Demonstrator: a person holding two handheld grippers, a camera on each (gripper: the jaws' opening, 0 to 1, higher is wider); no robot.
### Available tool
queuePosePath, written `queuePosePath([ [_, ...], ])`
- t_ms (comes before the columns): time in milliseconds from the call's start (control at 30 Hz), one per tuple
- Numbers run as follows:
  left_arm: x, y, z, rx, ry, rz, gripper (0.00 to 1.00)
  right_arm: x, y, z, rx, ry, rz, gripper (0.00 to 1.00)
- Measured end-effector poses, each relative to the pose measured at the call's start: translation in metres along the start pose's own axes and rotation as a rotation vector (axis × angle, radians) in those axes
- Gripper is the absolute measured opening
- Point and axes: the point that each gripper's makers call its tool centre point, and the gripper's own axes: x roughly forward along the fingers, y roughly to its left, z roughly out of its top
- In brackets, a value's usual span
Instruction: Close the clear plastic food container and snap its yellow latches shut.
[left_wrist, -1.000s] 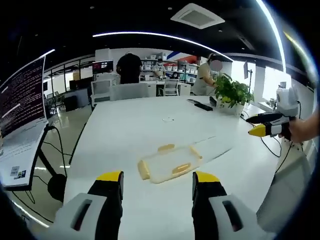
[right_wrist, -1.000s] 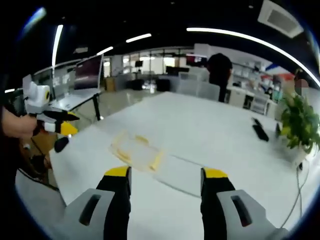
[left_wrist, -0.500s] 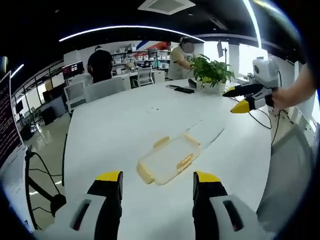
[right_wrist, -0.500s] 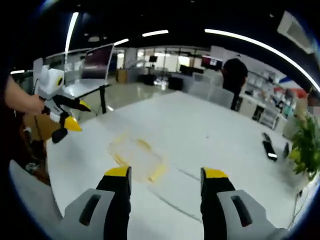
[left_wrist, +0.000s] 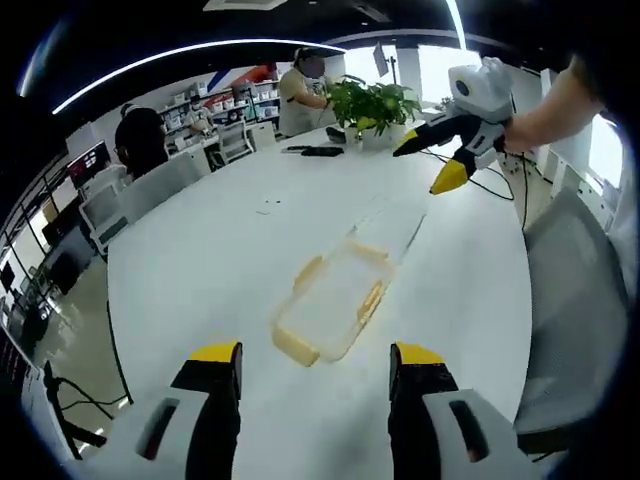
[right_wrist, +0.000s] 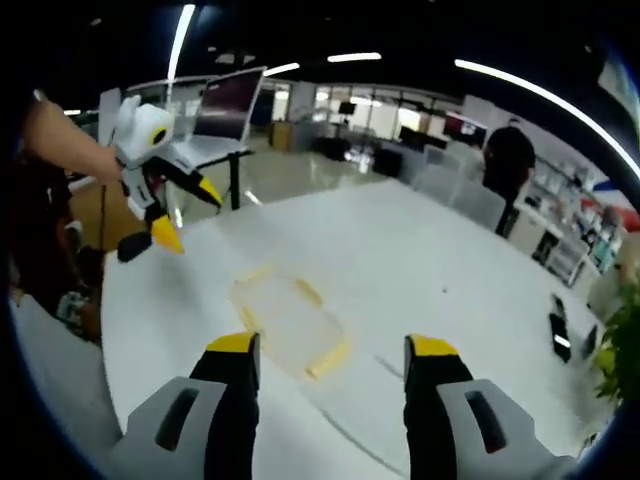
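A clear plastic container (left_wrist: 335, 305) with yellow latches on its sides lies on the white table (left_wrist: 200, 250), a little ahead of my left gripper (left_wrist: 315, 365), which is open and holds nothing. Its clear lid (left_wrist: 398, 222) lies flat on the table just past the container's far end. In the right gripper view the same container (right_wrist: 290, 322) sits just ahead of my right gripper (right_wrist: 333, 350), also open with nothing between the jaws. The right gripper (left_wrist: 427, 167) hovers above the table beyond the lid. The left gripper (right_wrist: 190, 217) hangs over the table edge at the upper left.
A potted plant (left_wrist: 370, 105) and a black flat device (left_wrist: 320, 151) stand at the table's far end. A grey chair (left_wrist: 580, 330) is beside the table on the right. People stand at desks in the background. A monitor (right_wrist: 228, 105) stands on a desk beyond the table.
Both views have swung and tilted, so the cameras moved. Each gripper now looks larger and closer in the other's view. The container and lid lie where they were.
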Motion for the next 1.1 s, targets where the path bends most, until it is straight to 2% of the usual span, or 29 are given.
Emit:
queuePosePath([
  [100, 0.002, -0.003, 0.001, 0.040, 0.010, -0.034, 0.55, 0.003, 0.000, 0.001, -0.026, 0.014, 0.020, 0.53],
  [200, 0.003, -0.002, 0.003, 0.094, 0.023, -0.057, 0.55, 0.009, 0.005, -0.003, -0.105, 0.048, 0.064, 0.53],
  [400, 0.009, 0.006, 0.009, 0.150, 0.044, -0.121, 0.53, 0.020, 0.014, -0.007, -0.175, 0.088, 0.160, 0.51],
  [467, 0.013, 0.010, 0.010, 0.184, 0.059, -0.138, 0.53, 0.025, 0.022, -0.014, -0.191, 0.126, 0.238, 0.49],
  [500, 0.014, 0.011, 0.011, 0.200, 0.064, -0.147, 0.53, 0.027, 0.022, -0.016, -0.198, 0.134, 0.251, 0.49],
  [733, 0.025, 0.008, 0.013, 0.260, 0.102, -0.208, 0.54, 0.039, 0.017, -0.016, -0.250, 0.152, 0.290, 0.47],
  [867, 0.031, 0.009, 0.011, 0.282, 0.126, -0.228, 0.54, 0.042, 0.016, -0.022, -0.276, 0.190, 0.330, 0.46],
  [900, 0.033, 0.010, 0.010, 0.287, 0.131, -0.238, 0.54, 0.041, 0.019, -0.029, -0.274, 0.226, 0.374, 0.44],
  [933, 0.034, 0.010, 0.009, 0.292, 0.137, -0.244, 0.54, 0.041, 0.019, -0.031, -0.272, 0.244, 0.377, 0.44],
  [1000, 0.037, 0.011, 0.007, 0.323, 0.154, -0.253, 0.54, 0.044, 0.018, -0.032, -0.335, 0.252, 0.394, 0.44],
  [1100, 0.041, 0.012, 0.004, 0.340, 0.177, -0.276, 0.54, 0.050, 0.016, -0.030, -0.350, 0.266, 0.419, 0.45],
])
